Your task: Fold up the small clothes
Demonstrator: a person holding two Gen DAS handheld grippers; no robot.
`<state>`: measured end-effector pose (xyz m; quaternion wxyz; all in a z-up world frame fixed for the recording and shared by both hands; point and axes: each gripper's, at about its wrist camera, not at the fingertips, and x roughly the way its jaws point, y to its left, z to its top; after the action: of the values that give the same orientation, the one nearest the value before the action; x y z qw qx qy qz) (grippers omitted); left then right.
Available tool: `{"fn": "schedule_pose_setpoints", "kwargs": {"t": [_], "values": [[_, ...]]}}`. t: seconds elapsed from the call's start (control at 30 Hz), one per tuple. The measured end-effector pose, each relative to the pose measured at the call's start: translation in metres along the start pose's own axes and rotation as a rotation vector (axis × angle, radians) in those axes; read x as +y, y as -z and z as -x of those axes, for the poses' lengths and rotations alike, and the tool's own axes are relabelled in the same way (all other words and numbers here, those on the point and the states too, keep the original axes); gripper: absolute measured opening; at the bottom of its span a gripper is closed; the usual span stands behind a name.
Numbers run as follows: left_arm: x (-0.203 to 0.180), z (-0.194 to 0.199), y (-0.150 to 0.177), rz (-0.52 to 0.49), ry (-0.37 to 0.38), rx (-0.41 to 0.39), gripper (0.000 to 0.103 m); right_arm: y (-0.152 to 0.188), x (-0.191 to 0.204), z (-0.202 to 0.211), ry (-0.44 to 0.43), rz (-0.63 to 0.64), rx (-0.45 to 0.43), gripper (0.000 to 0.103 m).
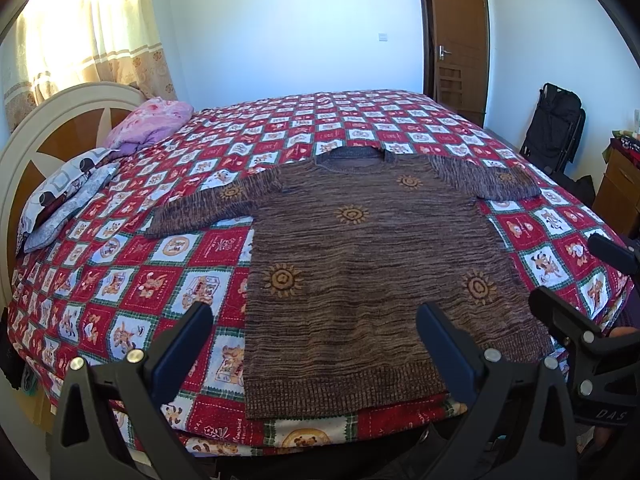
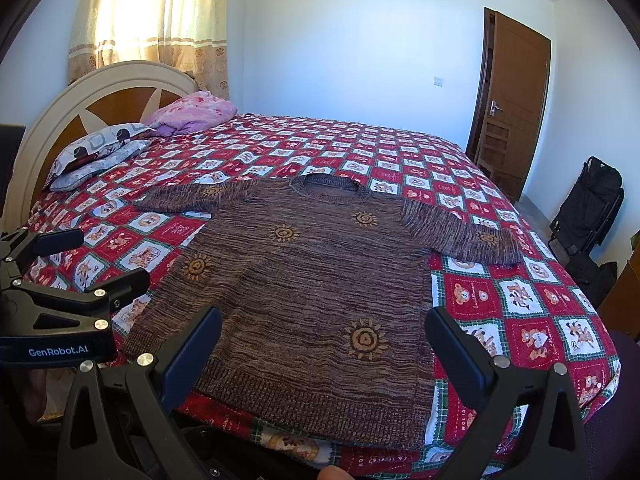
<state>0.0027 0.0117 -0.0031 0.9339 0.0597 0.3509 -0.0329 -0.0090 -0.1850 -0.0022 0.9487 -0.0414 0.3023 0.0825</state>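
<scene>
A brown knitted sweater (image 1: 372,264) with orange sun motifs lies flat on the bed, both sleeves spread out, hem toward me; it also shows in the right wrist view (image 2: 304,292). My left gripper (image 1: 316,324) is open and empty, held above the hem's left part. My right gripper (image 2: 324,332) is open and empty, held above the hem's right part. The right gripper also shows at the right edge of the left wrist view (image 1: 576,284). The left gripper shows at the left edge of the right wrist view (image 2: 100,256).
The bed has a red, white and green checked bedspread (image 1: 168,280). Pillows (image 1: 72,196) and a pink blanket (image 1: 152,124) lie by the headboard (image 1: 60,136). A brown door (image 1: 456,40), a black folded stroller (image 1: 554,128) and a wooden cabinet (image 1: 620,184) stand at the right.
</scene>
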Motion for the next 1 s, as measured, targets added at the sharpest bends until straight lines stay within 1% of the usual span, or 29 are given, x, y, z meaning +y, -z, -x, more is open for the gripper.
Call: {"fn": "schedule_pose_setpoints", "kwargs": {"t": [0.37,0.57,0.73,0.83,1.0], "values": [[0.0,0.0,0.0,0.001,-0.001,0.001,0.103,0.004,0.002,-0.003,-0.002,-0.004,0.005,0.102],[0.006,-0.001,0.006,0.002,0.001,0.001,0.103,0.008,0.01,-0.004,-0.006,0.003,0.006,0.102],[0.007,-0.001,0.007,0.003,0.001,0.005,0.103,0.006,0.008,-0.006,-0.009,-0.002,0.012,0.102],[0.007,-0.005,0.008,-0.003,0.004,0.006,0.103,0.004,0.004,-0.01,-0.013,0.002,0.013,0.102],[0.004,-0.027,-0.005,-0.028,-0.021,0.008,0.103,0.003,-0.005,-0.033,0.015,0.007,0.045,0.102]]}}
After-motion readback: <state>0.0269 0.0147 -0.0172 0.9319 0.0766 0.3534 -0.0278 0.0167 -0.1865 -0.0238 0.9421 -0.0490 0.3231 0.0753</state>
